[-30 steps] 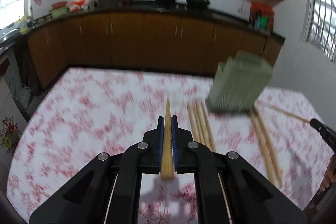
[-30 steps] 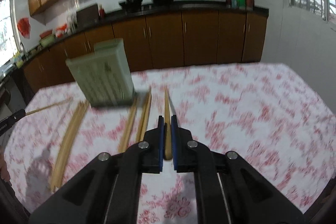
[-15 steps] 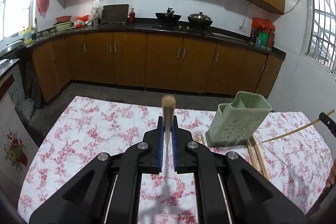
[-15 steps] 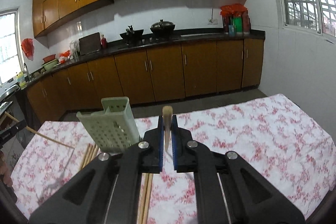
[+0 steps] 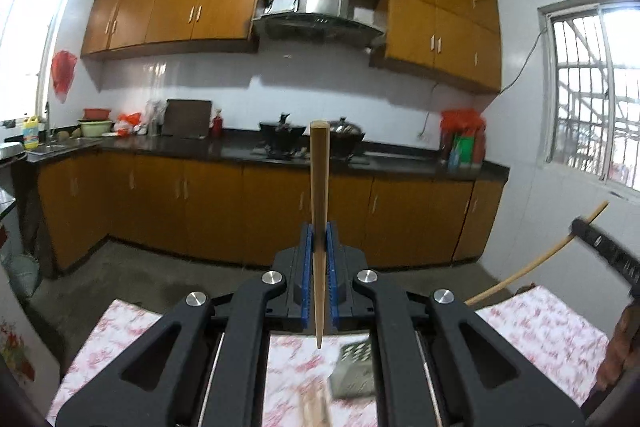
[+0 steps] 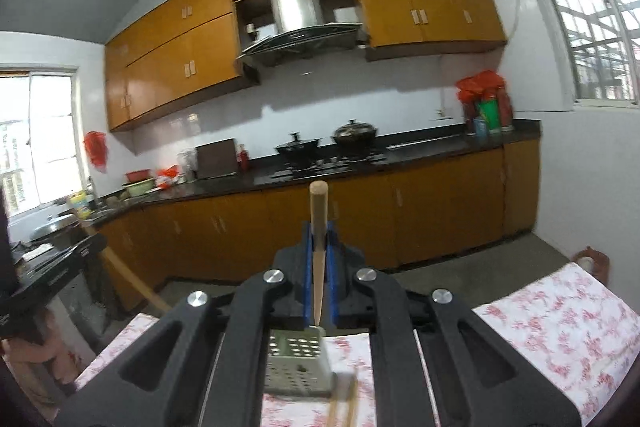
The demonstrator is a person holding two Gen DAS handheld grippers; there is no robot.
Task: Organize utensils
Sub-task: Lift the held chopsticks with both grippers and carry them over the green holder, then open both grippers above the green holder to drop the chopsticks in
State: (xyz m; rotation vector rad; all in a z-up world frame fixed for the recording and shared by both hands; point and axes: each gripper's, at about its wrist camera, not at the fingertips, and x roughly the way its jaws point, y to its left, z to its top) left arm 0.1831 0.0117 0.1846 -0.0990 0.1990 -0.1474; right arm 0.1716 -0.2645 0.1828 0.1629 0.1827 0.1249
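**Two chopsticks lifted, the holder waits below**

We work in a kitchen with orange-brown cabinets, a steel range hood and a dark worktop with pots on it; nearer us lies the table (image 5: 536, 327) under its white cloth with red flowers.

Our left gripper (image 5: 319, 259) has its blue-padded fingers closed tight on one wooden chopstick (image 5: 319, 211). The stick stands nearly upright between the fingers, its blunt end above them and its thin tip below them. Our right gripper (image 6: 319, 267) is closed the same way on a second chopstick (image 6: 318, 227), blunt end up and point down. In the left view the right gripper shows far off to the right of our fingers, its stick slanting down toward the table.

The pale green perforated utensil holder (image 6: 298, 367) stands on the table below the right fingers, and the tip of the right stick appears just over its top edge. In the left view the holder (image 5: 354, 371) sits below the fingers and a little to their right. More loose chopsticks (image 6: 344, 403) lie on the cloth beside the holder, blurred.

We judge the step in hand to be carrying both sticks to the holder. The next move calls for bringing each tip over the holder's open top, keeping the stick near vertical, lowering it inside, and only then parting the fingers. The left stick needs a shift to the right first. We cannot tell which compartment lies under either tip.
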